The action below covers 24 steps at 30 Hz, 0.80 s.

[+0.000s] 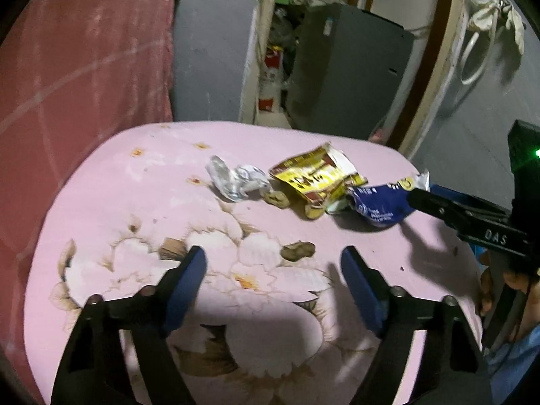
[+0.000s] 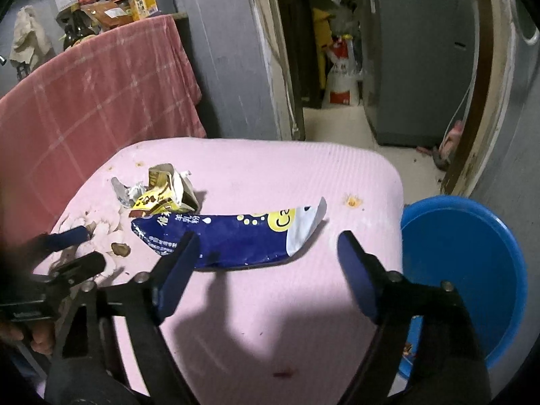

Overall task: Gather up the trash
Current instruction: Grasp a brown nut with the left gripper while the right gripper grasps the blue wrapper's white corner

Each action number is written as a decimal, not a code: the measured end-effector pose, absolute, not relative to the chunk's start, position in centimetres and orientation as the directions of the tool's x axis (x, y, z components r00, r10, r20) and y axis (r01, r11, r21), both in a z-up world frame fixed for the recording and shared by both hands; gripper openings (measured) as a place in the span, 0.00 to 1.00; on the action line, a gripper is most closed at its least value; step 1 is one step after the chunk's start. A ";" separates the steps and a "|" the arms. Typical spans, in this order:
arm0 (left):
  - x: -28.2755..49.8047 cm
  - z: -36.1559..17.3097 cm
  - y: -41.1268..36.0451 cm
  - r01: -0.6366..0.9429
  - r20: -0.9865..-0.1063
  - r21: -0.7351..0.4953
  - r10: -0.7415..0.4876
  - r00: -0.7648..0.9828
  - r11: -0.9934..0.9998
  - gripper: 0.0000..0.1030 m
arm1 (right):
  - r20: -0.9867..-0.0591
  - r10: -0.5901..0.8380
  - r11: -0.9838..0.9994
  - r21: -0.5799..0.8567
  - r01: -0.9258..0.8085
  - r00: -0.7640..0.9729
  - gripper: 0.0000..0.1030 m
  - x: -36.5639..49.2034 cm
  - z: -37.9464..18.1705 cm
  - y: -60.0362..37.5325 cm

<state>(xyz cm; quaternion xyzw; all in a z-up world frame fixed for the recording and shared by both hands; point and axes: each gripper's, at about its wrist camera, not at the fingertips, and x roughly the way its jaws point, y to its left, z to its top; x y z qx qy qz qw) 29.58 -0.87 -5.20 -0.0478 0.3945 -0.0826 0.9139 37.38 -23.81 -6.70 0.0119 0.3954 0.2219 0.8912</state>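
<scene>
Both jaws stand open and empty: left gripper (image 1: 274, 263) over the pink cloth (image 1: 141, 202), right gripper (image 2: 266, 249) above (perhaps just short of) the blue packet (image 2: 236, 239).

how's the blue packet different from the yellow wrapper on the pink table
The blue packet lies long and mostly flat; the yellow wrapper is crumpled into a heap. The blue packet is the larger and sits nearer the blue basin; the yellow wrapper sits beside the silver foil. Both are torn, empty packaging on the table.
</scene>
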 end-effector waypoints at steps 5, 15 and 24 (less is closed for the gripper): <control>30.6 -5.9 -1.7 0.151 -0.747 -0.134 -0.200 0.634 0.979 0.58 | -0.718 0.421 0.896 0.234 -0.378 0.555 0.67 38.1 -7.2 -24.1; 30.4 -6.3 -3.1 0.214 -0.754 -0.094 -0.210 0.623 0.972 0.30 | -0.720 0.444 0.887 0.272 -0.373 0.533 0.37 38.6 -7.5 -24.5; 30.8 -6.4 -3.3 0.222 -0.757 -0.116 -0.231 0.611 0.968 0.16 | -0.702 0.471 0.878 0.311 -0.365 0.534 0.14 38.6 -7.5 -24.9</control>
